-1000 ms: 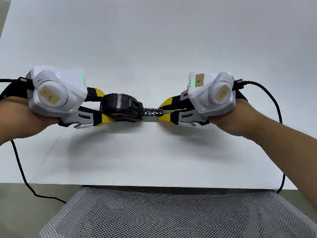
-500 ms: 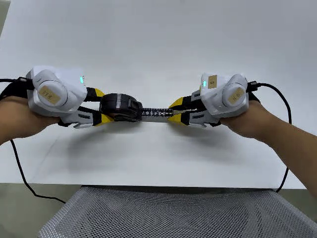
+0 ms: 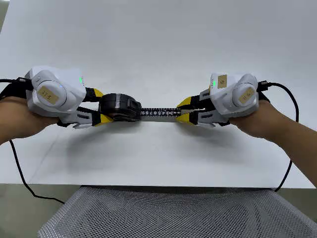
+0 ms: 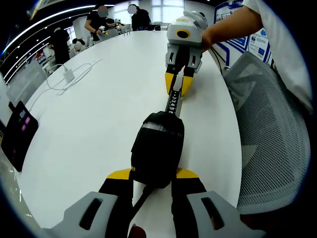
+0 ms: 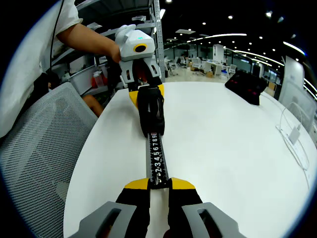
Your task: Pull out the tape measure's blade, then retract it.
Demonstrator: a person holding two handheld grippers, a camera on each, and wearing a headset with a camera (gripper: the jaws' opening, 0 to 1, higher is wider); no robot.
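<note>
The left gripper is clamped on the black tape measure case, its yellow-tipped jaws pressing the case from both sides; in the left gripper view the case sits squarely between them. The right gripper is closed on the free end of the blade, pinching it between its yellow tips. The dark blade with white numerals runs straight and taut between the two grippers, a short length of it out of the case. All of this lies near the front edge of the white table, about halfway along that edge, with a shadow on the table beneath; whether the case touches the top I cannot tell. A black cable trails off the front edge at the left, and a grey mesh chair stands just before the table
</note>
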